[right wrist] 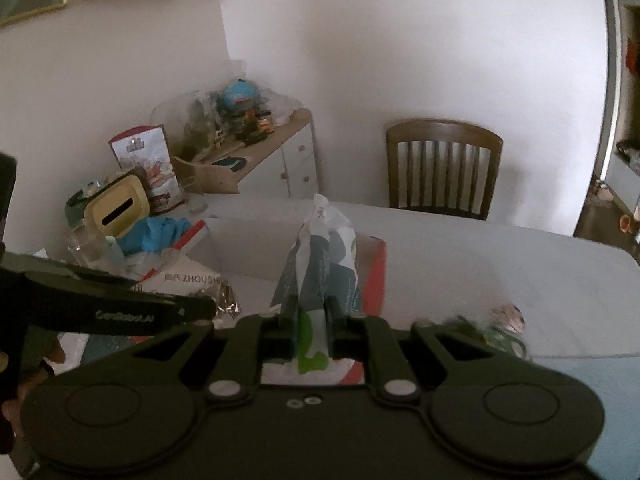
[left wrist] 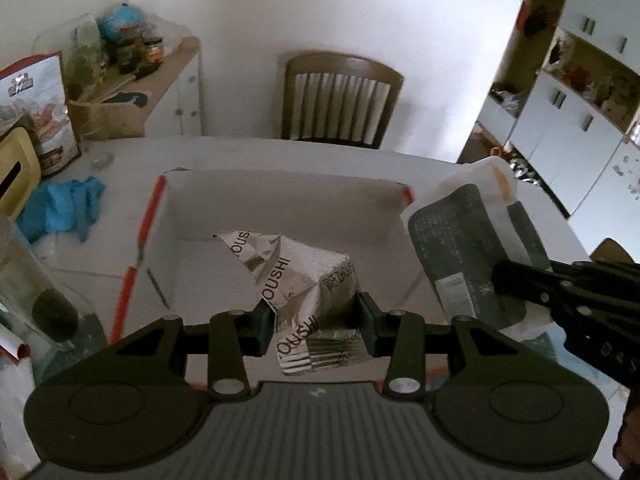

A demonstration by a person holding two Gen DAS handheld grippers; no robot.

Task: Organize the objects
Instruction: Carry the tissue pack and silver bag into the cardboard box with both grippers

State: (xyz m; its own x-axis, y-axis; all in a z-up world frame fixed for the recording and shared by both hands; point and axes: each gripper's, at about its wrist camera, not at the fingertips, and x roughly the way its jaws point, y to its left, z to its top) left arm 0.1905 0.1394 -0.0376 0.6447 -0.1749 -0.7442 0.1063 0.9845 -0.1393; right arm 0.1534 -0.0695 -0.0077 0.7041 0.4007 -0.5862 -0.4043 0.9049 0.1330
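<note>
Grippers first: we have both clenched on packets. Our left gripper (left wrist: 316, 322) pinches a crumpled silver foil packet printed with dark lettering (left wrist: 308, 280) by its lower part, and the packet hangs over the open white cardboard box with red-taped edges (left wrist: 172, 216) on the white table (left wrist: 280, 152). Our right gripper (right wrist: 311, 330) is squeezed tight on the thin edge of a flat white-and-grey plastic pouch with a green patch (right wrist: 320, 264), which stands upright from the jaws. That thin seam explains why these jaws sit nearly together, while the bulkier foil keeps the left ones further apart.

From the left wrist view, the pouch hangs just beside the box's right wall, near its corner. We judge both packets are meant for the box, carried together to save a trip. Whether the foil touches the box floor, we cannot tell.

Clutter sits well apart at the table's far left: a blue cloth (left wrist: 60, 210) and a cream-yellow slotted container (right wrist: 118, 208).
</note>
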